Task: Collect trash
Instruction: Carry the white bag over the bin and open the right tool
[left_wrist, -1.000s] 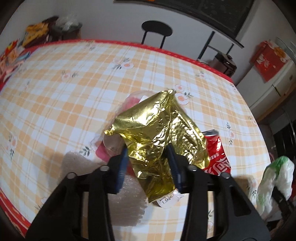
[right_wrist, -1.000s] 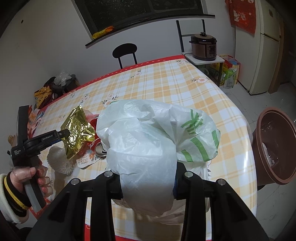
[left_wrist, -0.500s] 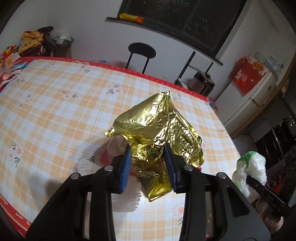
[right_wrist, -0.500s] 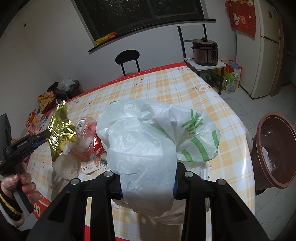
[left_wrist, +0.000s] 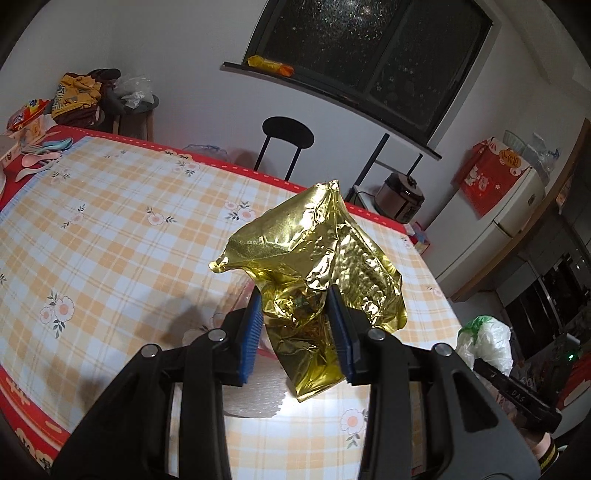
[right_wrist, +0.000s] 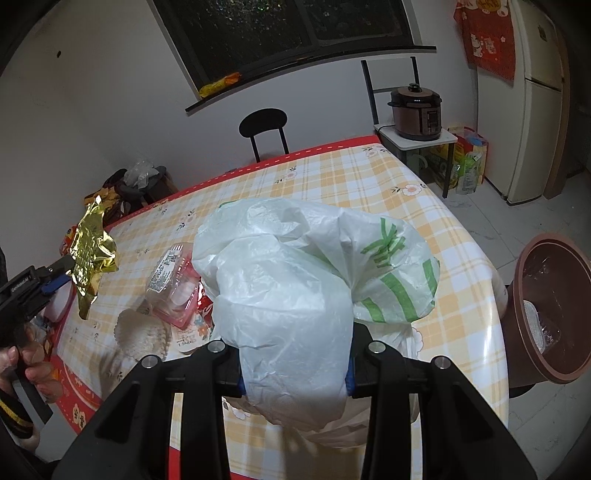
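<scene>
**Above the desk: both hand-held grippers loaded with trash**

Above the checked desk (left_wrist: 110, 229) we see the left hand-held gripper (left_wrist: 295, 325) clamped on a crumpled gold foil bag (left_wrist: 314, 258). Its blue pads press the bag's lower part from both sides, the jaws only partly apart, and the bag hangs clear of the cloth. In the right wrist view the same foil bag (right_wrist: 90, 251) shows at the far left, lifted off the desk, with a person's hand (right_wrist: 26, 365) on the grip below it.

The right hand-held gripper (right_wrist: 295, 369) is closed on a white plastic bag with green print (right_wrist: 314, 273), bunched between its jaws above the desk's near edge.

On the desk we find a clear labelled tray (right_wrist: 173, 288) beside a white foam wrap (right_wrist: 144, 332). A brown bin (right_wrist: 546, 306) stands on the floor at the right.
</scene>
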